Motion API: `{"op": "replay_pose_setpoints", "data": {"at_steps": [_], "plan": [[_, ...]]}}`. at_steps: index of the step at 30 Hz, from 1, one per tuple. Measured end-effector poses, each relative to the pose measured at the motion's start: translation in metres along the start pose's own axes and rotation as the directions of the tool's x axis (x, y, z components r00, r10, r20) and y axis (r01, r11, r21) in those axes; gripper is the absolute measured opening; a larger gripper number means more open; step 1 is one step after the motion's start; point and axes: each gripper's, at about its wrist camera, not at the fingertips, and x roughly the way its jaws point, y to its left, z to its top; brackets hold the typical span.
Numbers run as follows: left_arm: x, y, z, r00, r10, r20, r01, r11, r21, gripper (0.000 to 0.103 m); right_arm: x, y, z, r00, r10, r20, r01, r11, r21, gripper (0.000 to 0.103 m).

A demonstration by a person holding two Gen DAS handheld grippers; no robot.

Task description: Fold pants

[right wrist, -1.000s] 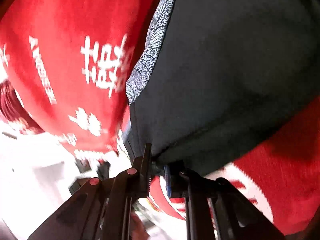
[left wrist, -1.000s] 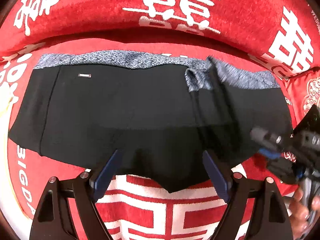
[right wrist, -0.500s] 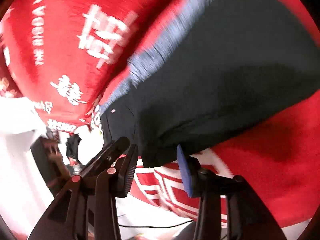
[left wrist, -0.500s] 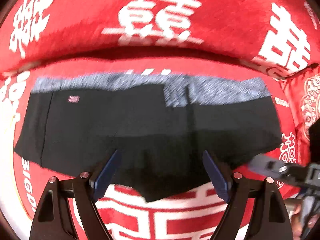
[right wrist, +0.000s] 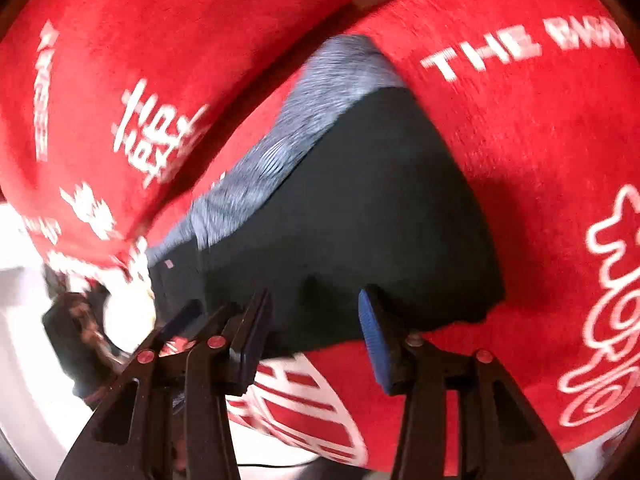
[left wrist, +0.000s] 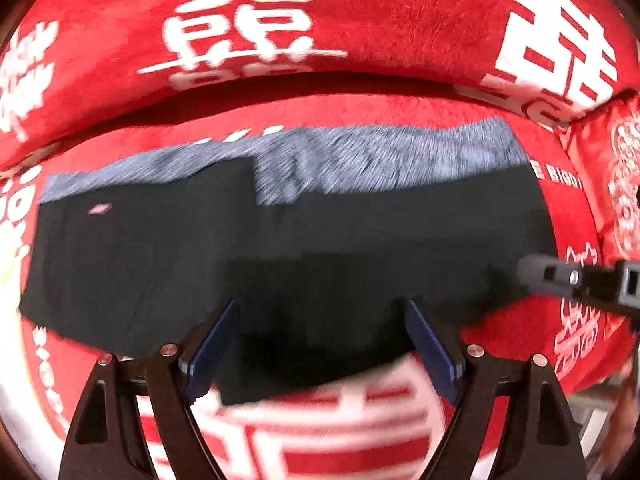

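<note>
On the red sofa seat (left wrist: 400, 116), the black shorts (left wrist: 280, 248) are lying pretty much flat, grey patterned waistband (left wrist: 360, 160) along the far edge toward the backrest (left wrist: 400, 20). One side looks folded over the middle, so there's a stepped bit in the waistband around 12 o'clock in the left wrist view. It's blurry, so I can't say how neat the fold is. There's a small pale tag (left wrist: 100, 209) on the black fabric over at 9 o'clock.

The left gripper (left wrist: 320, 344) hangs over the near hem with its jaws spread wide, nothing pinched. The cloth just shows in the gap behind them, near 6 o'clock. The right gripper (left wrist: 576, 280) pokes into that same view at 3 o'clock, right by the shorts' edge.

From the right wrist view, the right gripper (right wrist: 312, 332) has its jaws opening, and they sit over the hem of the shorts (right wrist: 360, 208) without pressing on it. The fabric lies on the cushion behind them. The waistband (right wrist: 304, 120) runs up toward 11 o'clock there. A person's hand (right wrist: 86, 320) on the other gripper shows as a blur at 8 o'clock.
</note>
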Motion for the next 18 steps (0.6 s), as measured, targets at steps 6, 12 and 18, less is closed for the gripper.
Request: {"op": "replay_pose_setpoints", "data": {"at_steps": [6,12,18], "plan": [[-0.069,0.039,-0.042,1.0,-0.012,-0.022,0.01,0.998,-0.067,0.085,-0.027,0.035,-0.038,0.991,-0.129,-0.036,0.126,0.989,-0.079,0.079],[-0.134,0.089,-0.073,1.0,-0.009,-0.019,0.006,0.988,-0.154,0.085,-0.043,0.09,-0.076,0.976,-0.201,-0.079,0.188,0.971,-0.15,0.082],[-0.178,0.113,-0.086,0.998,0.067,-0.013,-0.068,0.984,-0.166,0.085,-0.067,0.145,-0.088,0.975,-0.216,-0.043,0.199,0.949,-0.245,0.085]]}}
